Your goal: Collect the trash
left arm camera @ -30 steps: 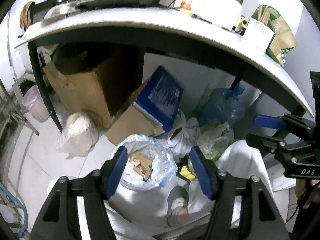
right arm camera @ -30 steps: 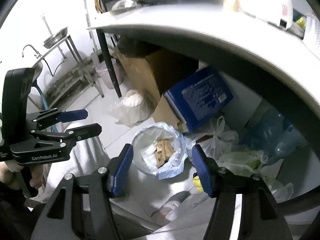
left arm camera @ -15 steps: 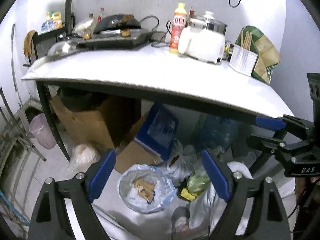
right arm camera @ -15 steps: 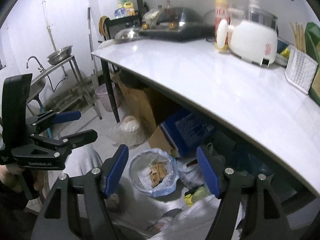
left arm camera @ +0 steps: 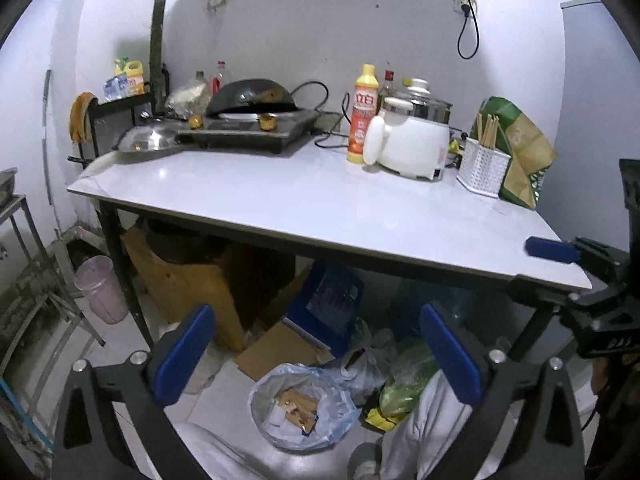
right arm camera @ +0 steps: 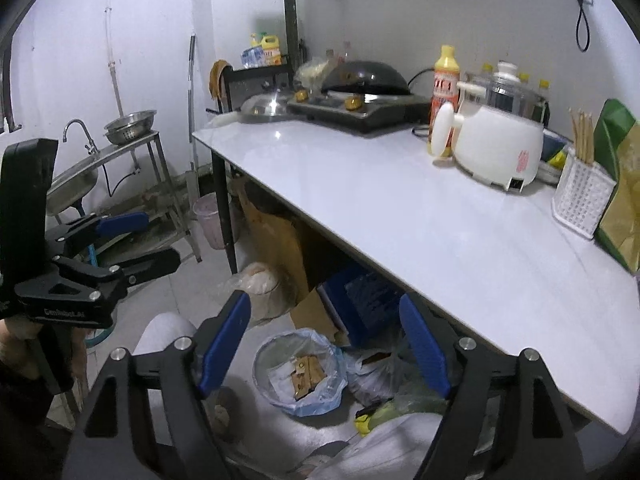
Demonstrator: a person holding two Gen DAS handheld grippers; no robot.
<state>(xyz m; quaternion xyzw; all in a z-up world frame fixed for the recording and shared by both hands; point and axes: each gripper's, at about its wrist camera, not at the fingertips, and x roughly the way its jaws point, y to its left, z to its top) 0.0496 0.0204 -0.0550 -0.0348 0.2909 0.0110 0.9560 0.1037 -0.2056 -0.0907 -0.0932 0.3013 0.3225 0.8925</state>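
Note:
A bin lined with a pale blue plastic bag (left arm camera: 300, 412) stands on the floor under the white table (left arm camera: 320, 208), holding cardboard scraps and paper. My left gripper (left arm camera: 316, 354) hangs high above it, its jaws opening wide with nothing between the blue pads (left arm camera: 184, 354). My right gripper (right arm camera: 326, 344) is also above the bag (right arm camera: 300, 372), its jaws opening and empty. Each gripper shows in the other's view: the right gripper (left arm camera: 524, 264) at the table's right corner, the left gripper (right arm camera: 162, 238) at the left edge.
On the table stand a stove with a wok (left arm camera: 252, 120), a yellow bottle (left arm camera: 362, 120), a white cooker (left arm camera: 412, 148) and a chopstick basket (left arm camera: 482, 168). Underneath are a cardboard box (left arm camera: 192, 280), a blue box (left arm camera: 332, 304) and filled bags (left arm camera: 404, 376). A pink bin (left arm camera: 102, 290) and a sink (right arm camera: 76, 180) stand to the left.
Both grippers have risen and tilted up, so the tabletop now fills the views and the bag has dropped lower. Both pairs of jaws have spread wider.

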